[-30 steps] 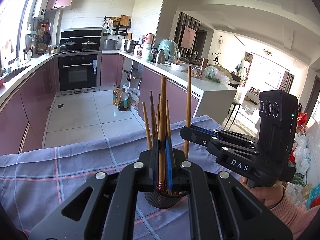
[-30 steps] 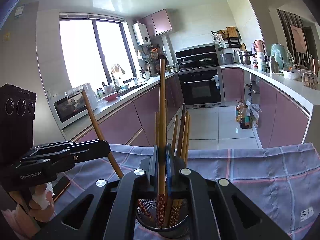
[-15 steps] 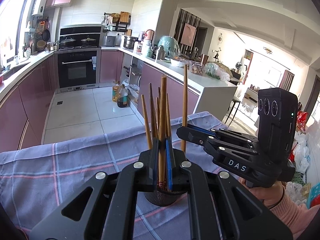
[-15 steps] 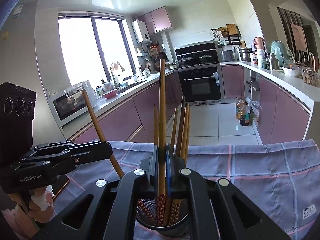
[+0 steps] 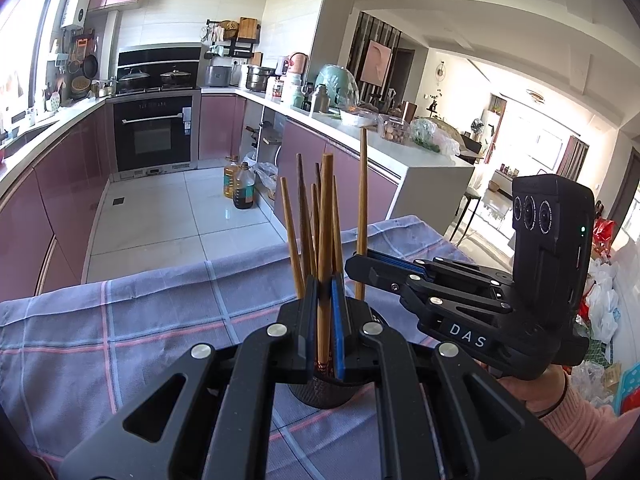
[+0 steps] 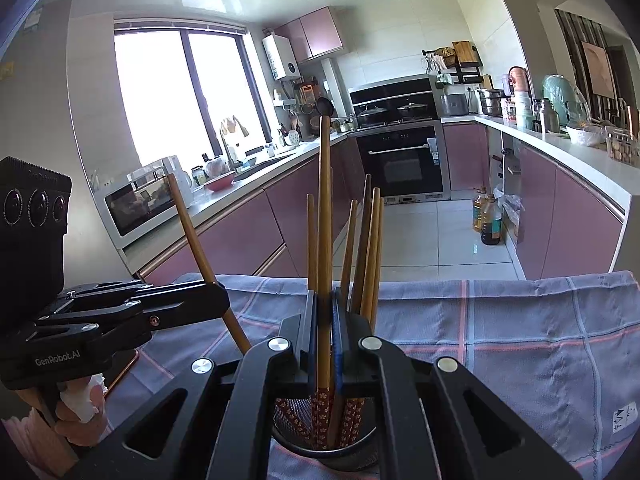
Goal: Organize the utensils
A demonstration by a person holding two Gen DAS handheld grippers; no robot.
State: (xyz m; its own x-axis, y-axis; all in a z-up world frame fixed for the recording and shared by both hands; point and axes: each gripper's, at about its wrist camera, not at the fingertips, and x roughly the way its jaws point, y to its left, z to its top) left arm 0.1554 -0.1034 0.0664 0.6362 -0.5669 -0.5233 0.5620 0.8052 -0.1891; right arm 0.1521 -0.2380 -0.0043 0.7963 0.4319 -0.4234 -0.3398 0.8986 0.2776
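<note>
A black mesh holder stands on the checked cloth and holds several wooden chopsticks. It also shows in the left wrist view. My left gripper is shut on one chopstick, held upright over the holder; it also shows in the right wrist view. My right gripper is shut on another chopstick, its patterned lower end inside the holder. In the left wrist view the right gripper grips its chopstick just right of the holder.
The purple-blue checked cloth covers the table. A dark phone-like object lies under the left gripper. Behind the table are the tiled kitchen floor, pink cabinets and oil bottles.
Both chopsticks have sunk lower toward the holder, and both grippers have come down with them. The grips are unchanged.
</note>
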